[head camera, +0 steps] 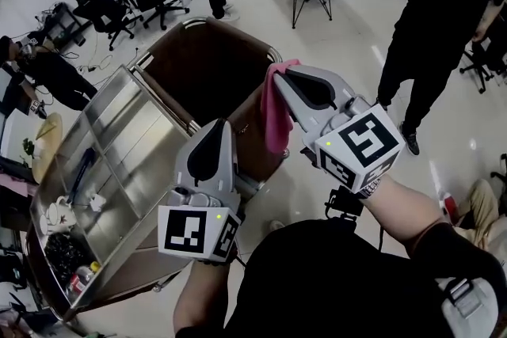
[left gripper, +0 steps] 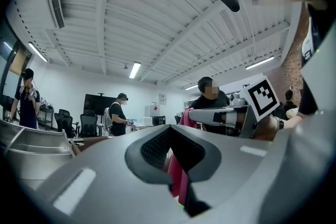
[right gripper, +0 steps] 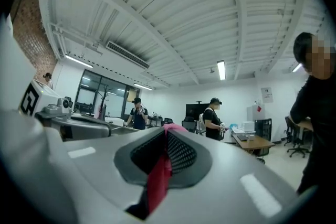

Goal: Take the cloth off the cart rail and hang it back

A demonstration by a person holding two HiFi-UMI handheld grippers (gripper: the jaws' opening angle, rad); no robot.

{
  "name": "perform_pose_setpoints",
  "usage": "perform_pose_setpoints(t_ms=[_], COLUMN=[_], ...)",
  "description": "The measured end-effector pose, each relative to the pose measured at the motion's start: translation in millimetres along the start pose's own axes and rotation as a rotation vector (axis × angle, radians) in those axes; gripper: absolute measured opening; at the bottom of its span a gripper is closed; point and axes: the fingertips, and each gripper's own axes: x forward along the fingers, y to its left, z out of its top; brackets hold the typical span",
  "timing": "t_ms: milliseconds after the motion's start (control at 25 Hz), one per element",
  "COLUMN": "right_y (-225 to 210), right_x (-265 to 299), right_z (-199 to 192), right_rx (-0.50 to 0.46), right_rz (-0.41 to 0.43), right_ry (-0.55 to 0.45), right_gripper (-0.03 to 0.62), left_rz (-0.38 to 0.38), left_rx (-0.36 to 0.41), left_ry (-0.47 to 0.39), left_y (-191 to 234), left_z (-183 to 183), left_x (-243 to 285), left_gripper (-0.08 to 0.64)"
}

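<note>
While the right gripper [head camera: 281, 75] is up above the cart [head camera: 131, 142], its two jaws are pressed tight on the top of the pink cloth [head camera: 277, 111]. The cloth hangs down from the tip of that gripper. In the right gripper view the cloth [right gripper: 157, 181] runs as a red-pink strip right between the jaws. The left gripper [head camera: 219, 125] is just beside the cloth, on its left and a bit lower, and does not touch it. Its jaws are pressed together with nothing in them. In the left gripper view the cloth [left gripper: 178, 176] shows past the jaws. The cart's round rail [head camera: 238, 32] is under and beyond both grippers. I cannot tell if the bottom of the cloth touches the cart.
</note>
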Motion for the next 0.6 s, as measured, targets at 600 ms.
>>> perform_pose_setpoints(t_ms=[600], right_y=[-38], right_x=[101], right_z=[-48], right_rx=[0.034], right_rz=[0.155], right_ry=[0.056], right_gripper=[0.009], left_rz=[0.14], left_rx=[0.0], left_ry=[0.014], left_y=[61], left_z=[-26], left_x=[54], left_gripper=[0.003])
